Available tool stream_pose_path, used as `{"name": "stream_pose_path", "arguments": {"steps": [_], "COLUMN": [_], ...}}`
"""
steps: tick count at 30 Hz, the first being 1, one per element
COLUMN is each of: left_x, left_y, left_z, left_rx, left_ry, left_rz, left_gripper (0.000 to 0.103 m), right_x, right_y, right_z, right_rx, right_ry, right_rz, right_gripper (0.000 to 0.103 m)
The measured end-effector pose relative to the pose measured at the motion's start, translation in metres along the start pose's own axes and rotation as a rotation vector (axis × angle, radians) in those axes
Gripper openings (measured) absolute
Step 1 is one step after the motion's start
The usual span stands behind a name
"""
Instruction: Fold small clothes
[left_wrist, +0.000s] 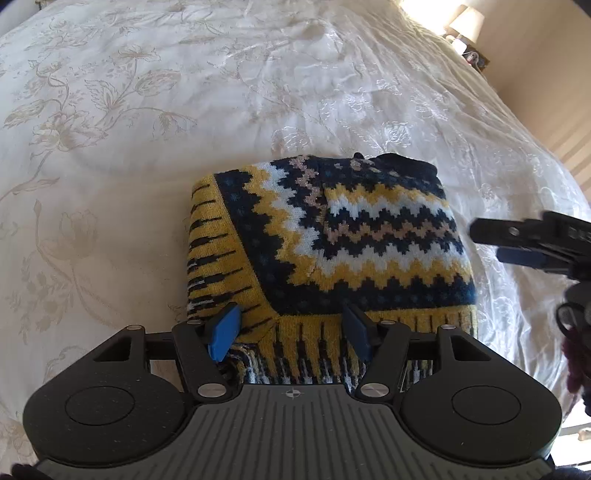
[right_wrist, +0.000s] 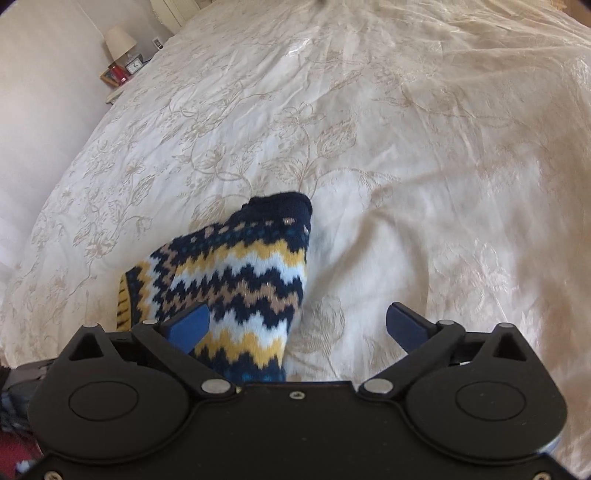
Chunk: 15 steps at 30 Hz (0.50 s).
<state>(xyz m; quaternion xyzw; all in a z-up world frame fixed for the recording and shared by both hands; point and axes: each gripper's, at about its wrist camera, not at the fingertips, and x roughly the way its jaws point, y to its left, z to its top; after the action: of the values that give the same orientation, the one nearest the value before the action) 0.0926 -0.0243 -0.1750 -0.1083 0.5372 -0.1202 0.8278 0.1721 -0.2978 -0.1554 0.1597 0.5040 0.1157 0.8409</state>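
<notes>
The sweater (left_wrist: 332, 236) is made of thick knitted wool with a rough, matt surface. The bedspread (left_wrist: 147, 110) is a smooth cloth with a light sheen. Matt black plastic, small shiny metal rivets and blue pads (left_wrist: 223, 334) are seen on the left gripper (left_wrist: 290, 332).

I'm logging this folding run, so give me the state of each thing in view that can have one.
knitted sweater: folded into a compact block, lying on the bedspread.
left gripper: open, fingers over the sweater's near hem.
right gripper: open, at the sweater's right edge, gripping nothing.
bedspread: spread out, lightly wrinkled.
bedside lamp: upright; whether lit is unclear.
</notes>
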Motion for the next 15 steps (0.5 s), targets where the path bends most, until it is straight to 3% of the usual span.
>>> {"name": "stream_pose_path", "arguments": {"steps": [8, 15], "left_x": [0.001, -0.003], "left_y": [0.001, -0.001], "left_z": [0.0, -0.001], "left_rx": [-0.017, -0.021], "left_ry": [0.013, 0.005], "left_rz": [-0.01, -0.002], "left_gripper": [0.059, 0.059], "right_x": [0.066, 0.021], "right_y": [0.009, 0.015], "right_z": [0.016, 0.004], "right_rx": [-0.096, -0.161], "right_ry": [0.142, 0.025], "right_rz": [-0.156, -0.122], "right_gripper": [0.102, 0.102]}}
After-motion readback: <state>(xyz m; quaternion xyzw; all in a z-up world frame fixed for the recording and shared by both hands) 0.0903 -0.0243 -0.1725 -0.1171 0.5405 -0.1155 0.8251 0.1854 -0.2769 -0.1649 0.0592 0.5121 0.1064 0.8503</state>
